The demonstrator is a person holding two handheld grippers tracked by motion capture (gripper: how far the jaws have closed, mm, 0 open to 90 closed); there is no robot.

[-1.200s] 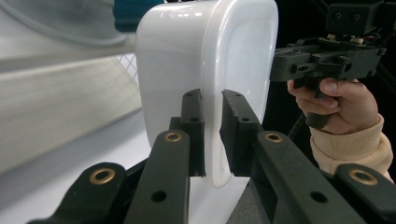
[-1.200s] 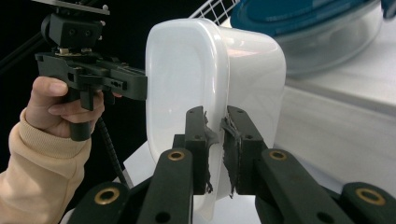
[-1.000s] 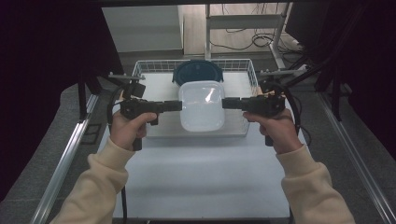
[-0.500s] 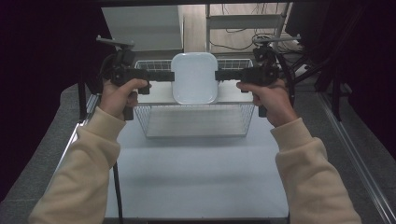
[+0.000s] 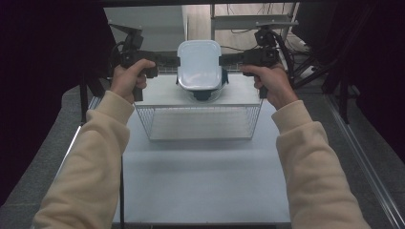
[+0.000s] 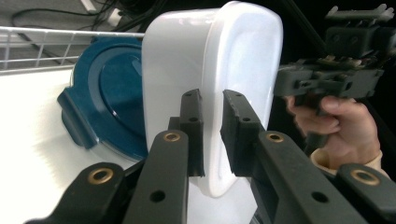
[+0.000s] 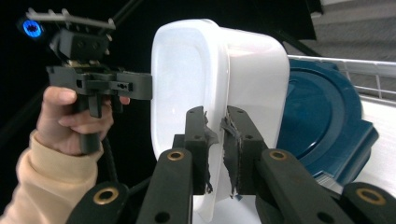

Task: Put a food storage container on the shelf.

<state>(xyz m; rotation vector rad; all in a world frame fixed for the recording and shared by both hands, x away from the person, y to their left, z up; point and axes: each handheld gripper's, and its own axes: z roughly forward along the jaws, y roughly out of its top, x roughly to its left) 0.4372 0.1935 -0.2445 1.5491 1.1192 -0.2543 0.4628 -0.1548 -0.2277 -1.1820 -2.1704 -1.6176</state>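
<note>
- Fingers [image 6: 233,135] of left gripper [image 5: 162,59] and right gripper [image 5: 234,58] are closed on opposite rims of the white container [image 5: 199,64].
- Container is held in the air above the wire basket [image 5: 198,121] and blue lid [image 6: 112,102].
- Risk: uneven pull or thin rim grip could let it slip and drop.

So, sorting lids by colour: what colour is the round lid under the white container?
Dark blue lid, clearest in the left gripper view.

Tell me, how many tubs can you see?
2: a white tub held up between both grippers, and a dark blue-lidded tub under it in the wire basket. More may be hidden.
</note>
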